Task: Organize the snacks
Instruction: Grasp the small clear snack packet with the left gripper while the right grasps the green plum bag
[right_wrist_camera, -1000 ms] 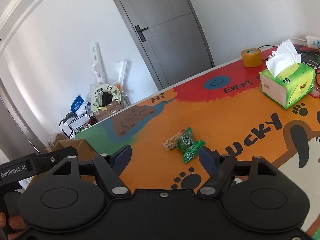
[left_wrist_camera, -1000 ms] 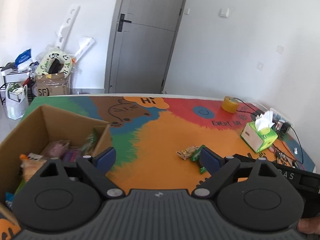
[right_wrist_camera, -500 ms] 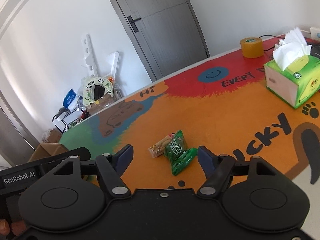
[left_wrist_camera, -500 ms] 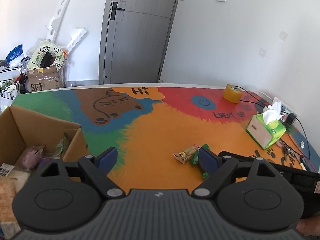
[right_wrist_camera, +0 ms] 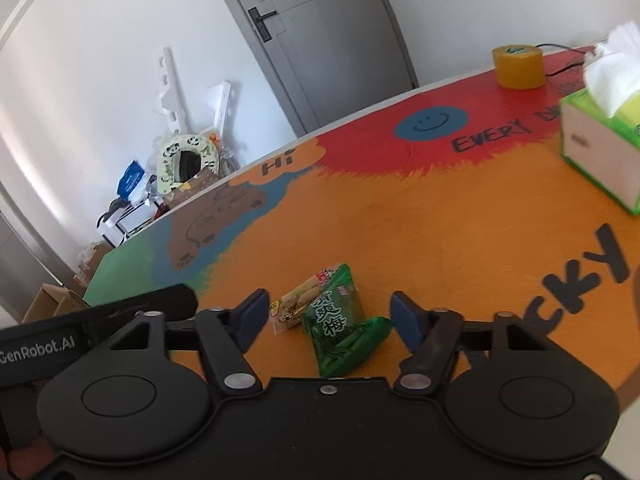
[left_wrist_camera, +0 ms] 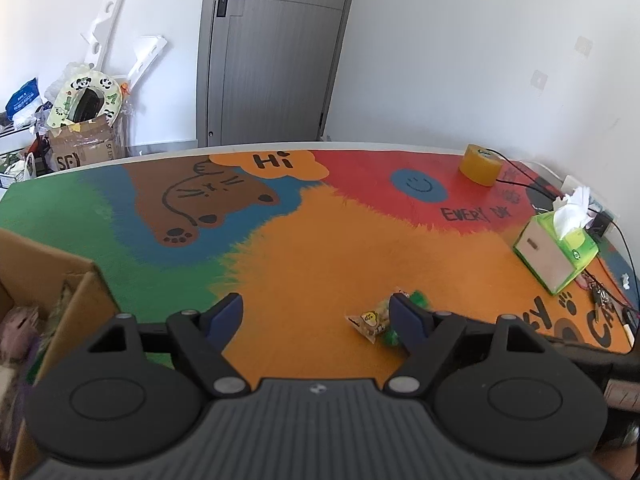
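Two snack packets lie side by side on the orange part of the table mat: a green packet (right_wrist_camera: 340, 326) and a small yellow one (right_wrist_camera: 298, 304). My right gripper (right_wrist_camera: 326, 314) hovers over both; its jaws are closing, with the packets between them but not pressed. The left gripper (left_wrist_camera: 316, 312) is a little to the left of them, its jaws closing with nothing between them. Its right fingertip (left_wrist_camera: 402, 314) stands in front of the green packet (left_wrist_camera: 418, 298), beside the yellow packet (left_wrist_camera: 370, 320). A cardboard box (left_wrist_camera: 52, 276) with snacks stands at the left edge.
A green tissue box (left_wrist_camera: 556, 254) and a roll of yellow tape (left_wrist_camera: 480, 164) sit at the right of the colourful mat (left_wrist_camera: 320, 240), with cables (left_wrist_camera: 532, 188) and keys (left_wrist_camera: 598, 294) near the right edge. Boxes and clutter (left_wrist_camera: 80, 120) stand on the floor beyond.
Both grippers have moved forward and down toward the two packets, which now look bigger. The right jaws have narrowed around them. The cardboard box has slid toward the left edge of the left view.
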`<action>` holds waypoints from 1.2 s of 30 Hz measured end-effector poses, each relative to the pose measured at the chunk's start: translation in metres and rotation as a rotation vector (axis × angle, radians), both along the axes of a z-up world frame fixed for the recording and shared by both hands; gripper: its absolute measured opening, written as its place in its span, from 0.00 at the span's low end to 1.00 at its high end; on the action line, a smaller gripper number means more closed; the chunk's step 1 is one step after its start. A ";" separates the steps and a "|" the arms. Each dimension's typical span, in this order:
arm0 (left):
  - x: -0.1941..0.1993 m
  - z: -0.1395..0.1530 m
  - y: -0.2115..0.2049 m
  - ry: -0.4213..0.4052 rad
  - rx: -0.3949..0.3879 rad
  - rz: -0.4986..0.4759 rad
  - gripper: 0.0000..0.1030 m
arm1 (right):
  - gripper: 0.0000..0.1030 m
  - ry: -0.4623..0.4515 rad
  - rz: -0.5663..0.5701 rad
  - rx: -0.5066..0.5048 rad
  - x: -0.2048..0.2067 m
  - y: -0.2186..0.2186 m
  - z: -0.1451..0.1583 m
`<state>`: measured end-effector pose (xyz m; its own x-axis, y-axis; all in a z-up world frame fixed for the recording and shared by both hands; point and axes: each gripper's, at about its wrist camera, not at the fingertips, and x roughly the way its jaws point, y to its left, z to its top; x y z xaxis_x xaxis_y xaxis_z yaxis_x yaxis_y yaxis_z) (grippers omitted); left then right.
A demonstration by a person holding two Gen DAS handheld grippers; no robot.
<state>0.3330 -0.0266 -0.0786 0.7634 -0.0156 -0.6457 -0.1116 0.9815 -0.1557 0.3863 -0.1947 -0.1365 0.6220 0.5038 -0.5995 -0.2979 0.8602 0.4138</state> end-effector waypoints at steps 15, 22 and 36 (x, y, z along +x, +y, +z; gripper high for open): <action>0.028 -0.019 -0.035 0.022 0.025 -0.071 0.77 | 0.32 -0.008 -0.092 0.029 -0.008 -0.047 -0.004; 0.046 -0.034 -0.048 0.026 0.057 -0.101 0.76 | 0.33 -0.008 -0.144 0.037 -0.008 -0.066 -0.008; 0.052 -0.052 -0.059 0.023 0.104 -0.120 0.28 | 0.51 -0.009 -0.138 0.021 -0.013 -0.063 -0.012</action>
